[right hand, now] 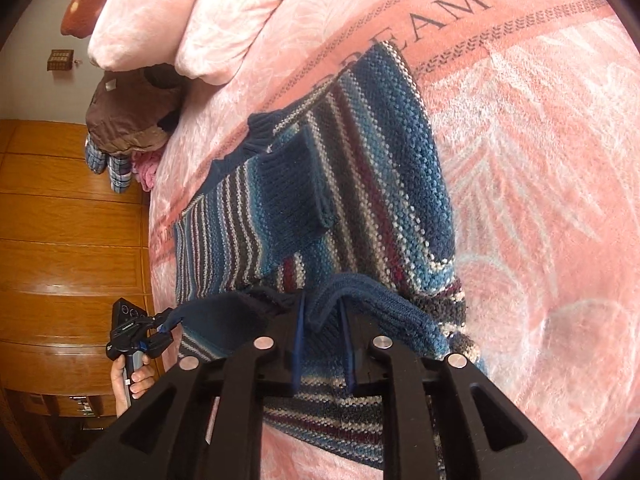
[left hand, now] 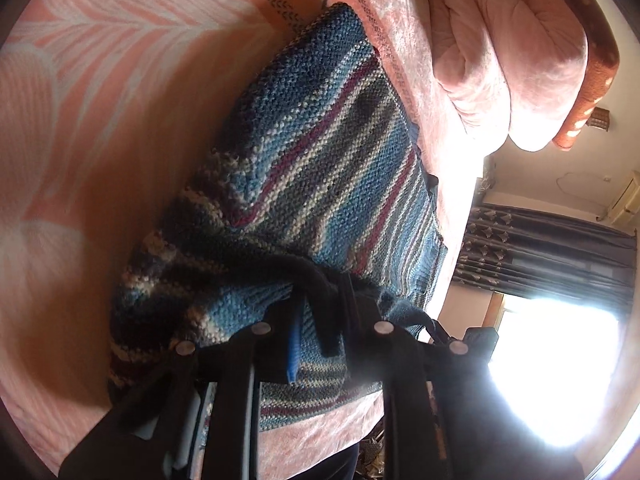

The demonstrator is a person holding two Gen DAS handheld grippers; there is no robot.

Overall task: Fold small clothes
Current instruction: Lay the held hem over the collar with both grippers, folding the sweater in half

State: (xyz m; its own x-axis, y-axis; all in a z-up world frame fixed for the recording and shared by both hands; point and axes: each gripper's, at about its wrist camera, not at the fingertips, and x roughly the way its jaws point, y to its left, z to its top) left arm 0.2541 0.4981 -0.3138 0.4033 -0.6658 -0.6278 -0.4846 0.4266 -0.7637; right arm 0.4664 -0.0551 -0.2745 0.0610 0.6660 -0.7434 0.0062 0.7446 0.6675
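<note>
A knitted sweater [left hand: 320, 152] with blue, grey, white and maroon stripes lies spread on the pink blanket [left hand: 120, 120] of a bed. My left gripper [left hand: 320, 320] is shut on its dark navy ribbed hem, which is lifted and bunched between the fingers. In the right wrist view the same sweater [right hand: 380, 184] has a sleeve folded across its front. My right gripper [right hand: 322, 320] is shut on the raised navy hem close to the lens. The left gripper [right hand: 160, 330], held by a hand [right hand: 132, 384], pinches the hem's other corner beyond the bed's edge.
A folded pink quilt [left hand: 500, 60] and an orange-red pillow [left hand: 596, 64] lie at the head of the bed. A brown garment pile [right hand: 128, 120] sits at the bed's side by a wooden wardrobe [right hand: 68, 240]. A bright window with dark curtains [left hand: 548, 248] glares.
</note>
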